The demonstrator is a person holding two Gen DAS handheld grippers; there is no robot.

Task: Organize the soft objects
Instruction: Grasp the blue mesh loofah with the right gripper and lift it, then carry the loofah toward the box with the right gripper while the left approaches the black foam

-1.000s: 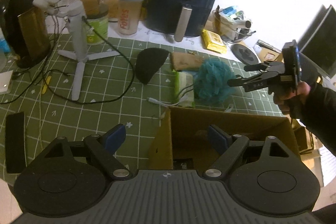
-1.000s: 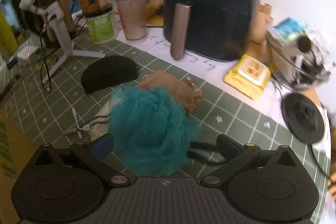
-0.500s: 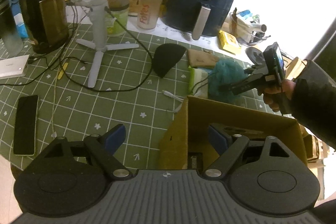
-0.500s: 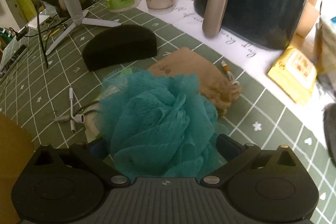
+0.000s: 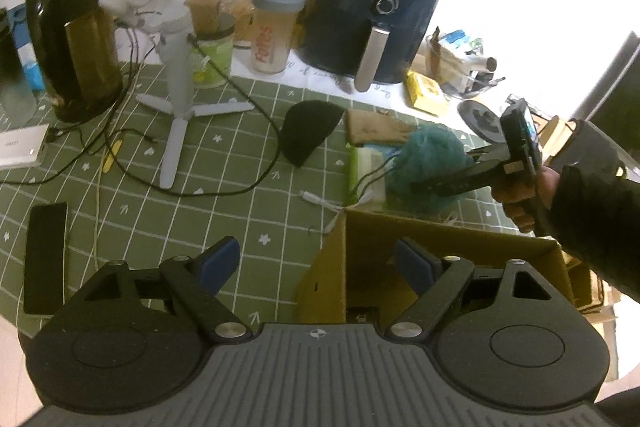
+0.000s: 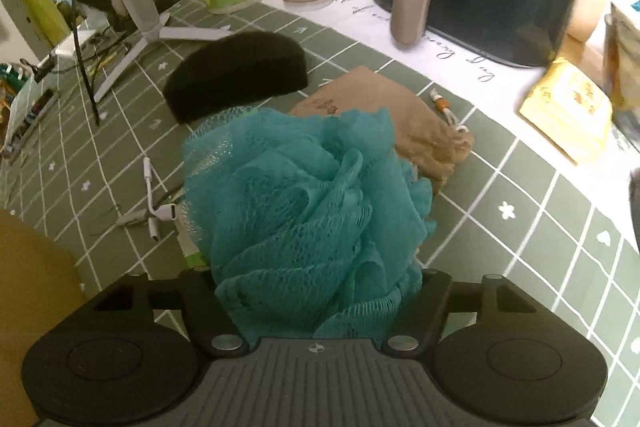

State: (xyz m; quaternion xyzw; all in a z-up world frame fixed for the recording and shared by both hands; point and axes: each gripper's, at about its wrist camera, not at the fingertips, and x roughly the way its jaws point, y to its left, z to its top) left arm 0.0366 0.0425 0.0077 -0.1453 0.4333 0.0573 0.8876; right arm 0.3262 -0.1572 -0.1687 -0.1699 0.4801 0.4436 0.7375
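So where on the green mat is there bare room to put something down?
Bare mat lies between the tripod, the phone and the cardboard box, crossed only by thin cables. It is crowded around the teal pouf, black sponge and brown pouch, and along the appliances behind.

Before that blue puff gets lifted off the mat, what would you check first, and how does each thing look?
1. Puff sits between the right gripper fingers: ok; the jaws have just been closing around it.
2. Pads pressing firmly on the puff: cannot tell; mesh hides them.
3. Nothing else caught: cannot tell; the tan pouch and a green-edged pack lie right against the puff.
4. Thin black cord beside the puff clear of the jaws: cannot tell.
5. Box open to receive it: ok; it sits just in front of the puff.
6. Left gripper out of the way: ok; open, empty, over the box's edge.
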